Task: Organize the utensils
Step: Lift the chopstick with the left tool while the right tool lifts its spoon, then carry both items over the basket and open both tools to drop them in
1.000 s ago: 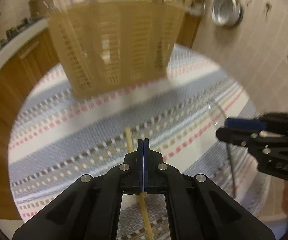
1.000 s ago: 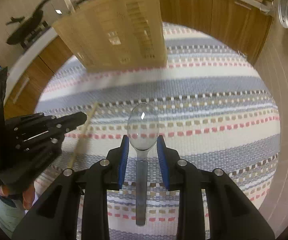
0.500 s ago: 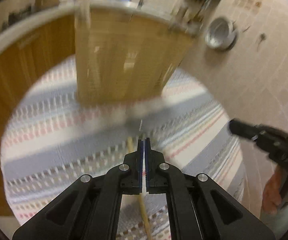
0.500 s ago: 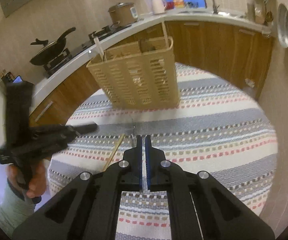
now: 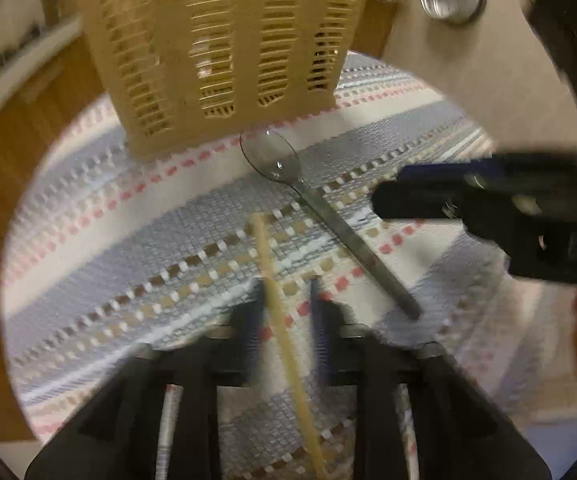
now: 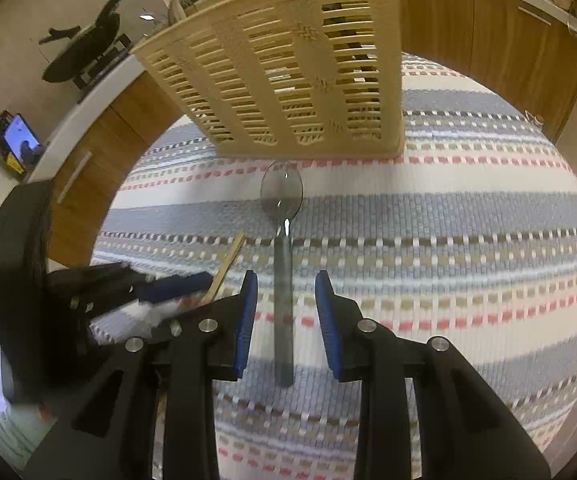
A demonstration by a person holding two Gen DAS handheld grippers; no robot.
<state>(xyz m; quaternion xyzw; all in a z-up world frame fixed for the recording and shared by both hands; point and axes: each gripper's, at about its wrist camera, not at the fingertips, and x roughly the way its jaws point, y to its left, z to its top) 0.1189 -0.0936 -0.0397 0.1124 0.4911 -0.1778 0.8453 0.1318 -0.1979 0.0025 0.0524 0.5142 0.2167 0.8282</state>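
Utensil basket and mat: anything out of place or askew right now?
Yes. The spoon and a chopstick lie loose on the striped mat in front of the basket, not inside it, and they point at different angles. Nothing looks spilled or damaged.

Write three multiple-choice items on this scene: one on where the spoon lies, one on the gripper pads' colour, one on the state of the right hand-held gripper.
1. Where is the spoon?
A. inside the basket
B. flat on the striped mat, bowl toward the basket
C. clamped in the left hand-held gripper

2. What colour are the right hand-held gripper pads?
A. blue
B. red
C. white

3. What state is the right hand-held gripper in?
A. shut on the spoon
B. shut, empty
C. open, straddling the spoon handle

Answers: B, its bowl lies on the mat just before the basket; A, the pads are blue; C, gaps show either side of the handle.
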